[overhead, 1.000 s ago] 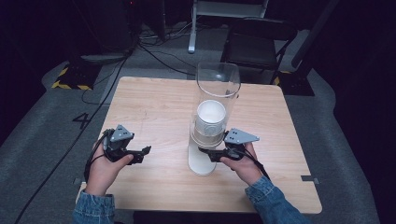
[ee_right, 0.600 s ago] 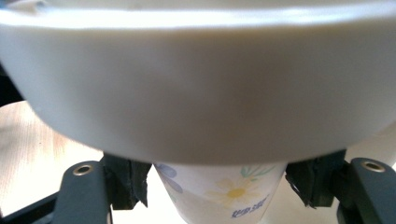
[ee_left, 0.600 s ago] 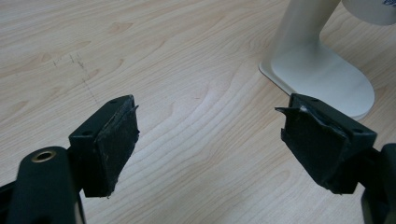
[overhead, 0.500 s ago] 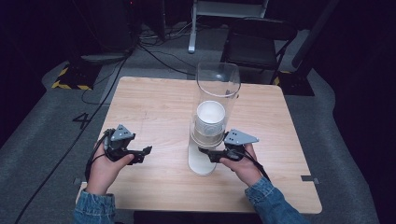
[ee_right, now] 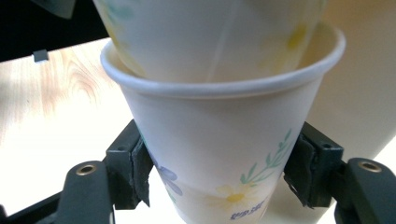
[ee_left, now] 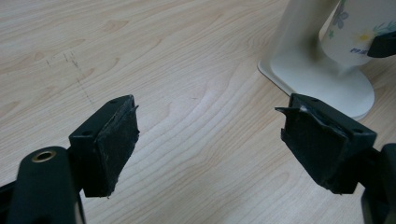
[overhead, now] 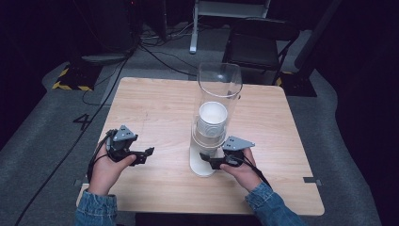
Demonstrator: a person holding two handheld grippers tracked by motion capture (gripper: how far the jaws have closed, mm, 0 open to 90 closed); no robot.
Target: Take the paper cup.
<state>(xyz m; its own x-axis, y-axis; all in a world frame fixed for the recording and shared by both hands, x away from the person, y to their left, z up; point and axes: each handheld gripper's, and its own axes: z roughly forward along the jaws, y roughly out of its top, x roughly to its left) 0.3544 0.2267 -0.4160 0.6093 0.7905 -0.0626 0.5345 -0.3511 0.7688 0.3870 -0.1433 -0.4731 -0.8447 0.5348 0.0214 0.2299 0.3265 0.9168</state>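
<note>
The right gripper (ee_right: 219, 175) has just squeezed its jaws in, and now both pads press on the sides of the bottom paper cup (ee_right: 224, 140), which hangs under the cup stack (overhead: 211, 123) in the clear tube of the cup holder (overhead: 204, 162) near the middle of the table (overhead: 155, 108). That looks like a good hold, so the cup is probably ready to be pulled down and out. The left gripper (ee_left: 210, 144) waits just above the wood, with its jaws wide apart and nothing between them.
</note>
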